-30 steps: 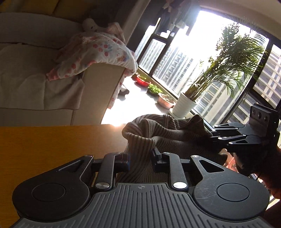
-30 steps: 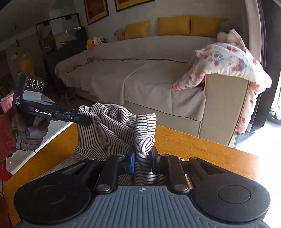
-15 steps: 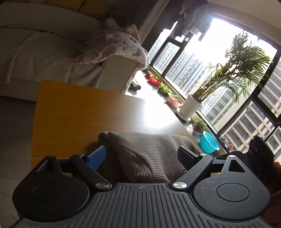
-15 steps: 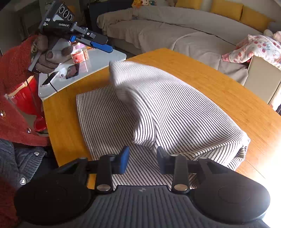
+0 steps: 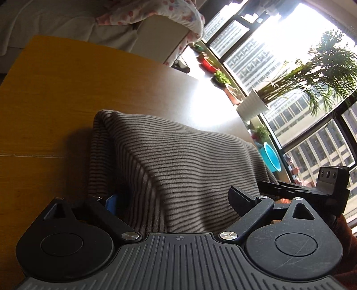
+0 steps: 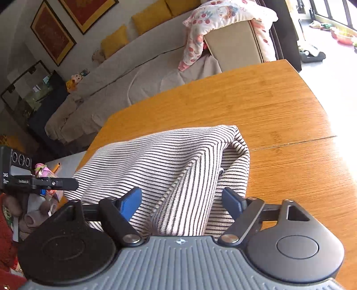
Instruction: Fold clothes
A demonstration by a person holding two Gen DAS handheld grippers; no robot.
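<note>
A striped knit garment [image 5: 178, 160] lies in a folded heap on the wooden table [image 5: 67, 89]. My left gripper [image 5: 174, 198] hangs low over its near edge. Its jaws stand wide and are closing, with cloth between them but no pad pressing on it. In the right wrist view the same garment [image 6: 167, 160] shows a raised fold running toward my right gripper [image 6: 181, 197]. Its jaws are opening, and the blue pads stand clear of the fold on both sides. Each gripper shows in the other's view: the right gripper [image 5: 265, 186] and the left gripper [image 6: 71, 184].
The table [image 6: 279, 111] has bare wood beyond the garment. A sofa [image 6: 138, 73] with a floral blanket [image 6: 223, 15] stands behind it. A potted palm [image 5: 252, 107] and a teal bowl [image 5: 271, 156] sit by the window. A person's red sleeve [image 6: 6, 234] is at the left.
A second ago both grippers held the garment up, shut on it. Both have come down and let go, their jaws have spread, and the garment has dropped onto the table.
</note>
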